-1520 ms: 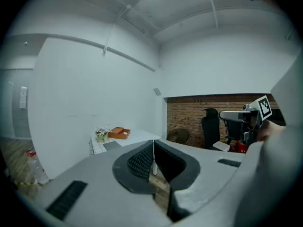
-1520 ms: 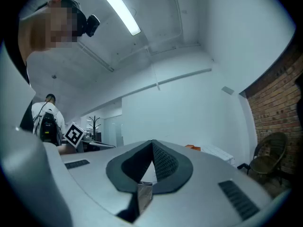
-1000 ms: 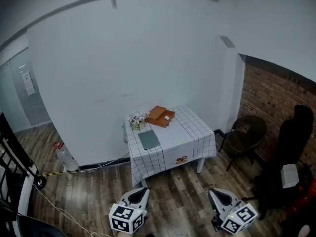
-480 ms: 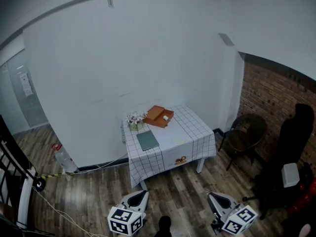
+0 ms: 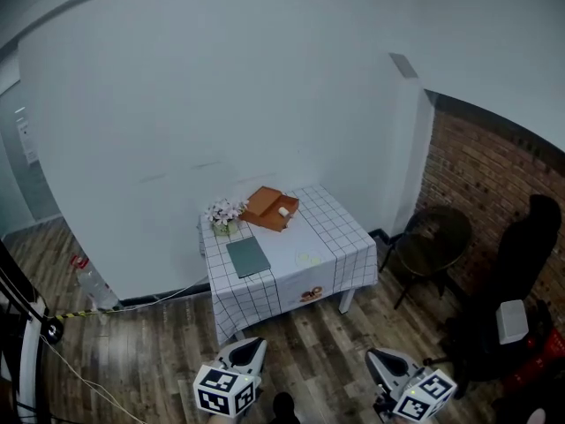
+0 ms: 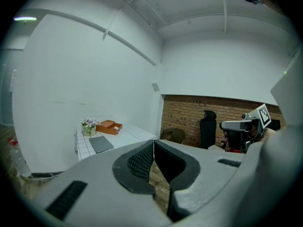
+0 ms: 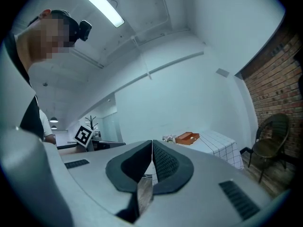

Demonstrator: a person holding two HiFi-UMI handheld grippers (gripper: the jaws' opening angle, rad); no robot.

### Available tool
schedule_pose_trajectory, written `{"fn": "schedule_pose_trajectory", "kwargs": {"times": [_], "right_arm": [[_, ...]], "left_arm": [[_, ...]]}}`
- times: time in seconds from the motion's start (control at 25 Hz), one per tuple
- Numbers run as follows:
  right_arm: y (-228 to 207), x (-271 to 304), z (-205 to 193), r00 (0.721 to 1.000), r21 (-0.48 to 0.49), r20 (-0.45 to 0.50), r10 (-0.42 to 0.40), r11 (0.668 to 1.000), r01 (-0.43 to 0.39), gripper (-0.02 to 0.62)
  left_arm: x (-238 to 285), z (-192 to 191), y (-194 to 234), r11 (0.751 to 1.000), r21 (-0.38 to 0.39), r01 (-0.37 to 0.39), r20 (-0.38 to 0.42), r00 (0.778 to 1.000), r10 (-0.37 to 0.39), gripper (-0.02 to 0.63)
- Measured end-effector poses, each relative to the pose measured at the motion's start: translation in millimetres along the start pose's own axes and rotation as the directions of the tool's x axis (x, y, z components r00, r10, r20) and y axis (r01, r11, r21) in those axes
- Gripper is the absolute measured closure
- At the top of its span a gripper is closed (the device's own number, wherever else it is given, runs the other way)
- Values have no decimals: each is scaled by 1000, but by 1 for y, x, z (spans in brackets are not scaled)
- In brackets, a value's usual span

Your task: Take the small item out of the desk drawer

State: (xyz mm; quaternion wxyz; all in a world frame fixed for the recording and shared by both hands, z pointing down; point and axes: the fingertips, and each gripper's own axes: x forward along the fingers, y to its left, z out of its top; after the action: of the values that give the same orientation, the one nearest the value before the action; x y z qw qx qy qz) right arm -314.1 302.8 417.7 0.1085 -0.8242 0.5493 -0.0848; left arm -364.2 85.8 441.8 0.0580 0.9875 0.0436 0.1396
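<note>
An orange drawer box (image 5: 267,208) lies open on a far table (image 5: 327,246) with a checked cloth, and a small white item (image 5: 283,211) rests inside it. My left gripper (image 5: 250,350) and right gripper (image 5: 378,360) hang low at the bottom of the head view, well short of the table, above the wooden floor. In the left gripper view the gripper (image 6: 154,143) has its jaws together with nothing between them, and the orange box (image 6: 108,126) is small at the left. The right gripper (image 7: 152,143) is likewise shut and empty, with the box (image 7: 187,137) far ahead.
A pot of flowers (image 5: 222,212) and a grey notebook (image 5: 248,256) share the table. A round wicker chair (image 5: 431,237) and a black office chair (image 5: 521,246) stand by the brick wall at the right. A cable and a bottle (image 5: 88,281) lie on the floor at the left.
The head view has shifted, so the table sits a little further left in the picture. A dark shoe tip now shows at the bottom edge. Both grippers stay low and shut.
</note>
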Motion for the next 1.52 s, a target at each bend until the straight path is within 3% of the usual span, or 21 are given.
{"fn": "schedule_pose_trajectory", "kwargs": {"times": [0.4,0.72,1.2,1.52], "right_arm": [[-63,119,21,999,32,-27,-42,999,43,590],[-62,235,30,996,18,-90,11,1000,-9,591],[-66,306,21,982,25,-162,98,995,-95,591],[-108,343,16,973,73,-169,155,987,-144,591]], "left_arm": [[113,38,81,996,-11,89,-32,995,-89,594],[163,54,156,992,-39,121,-41,992,-122,594],[168,45,216,993,-109,33,-47,998,-38,594],[206,52,233,996,-86,-18,-78,997,11,594]]}}
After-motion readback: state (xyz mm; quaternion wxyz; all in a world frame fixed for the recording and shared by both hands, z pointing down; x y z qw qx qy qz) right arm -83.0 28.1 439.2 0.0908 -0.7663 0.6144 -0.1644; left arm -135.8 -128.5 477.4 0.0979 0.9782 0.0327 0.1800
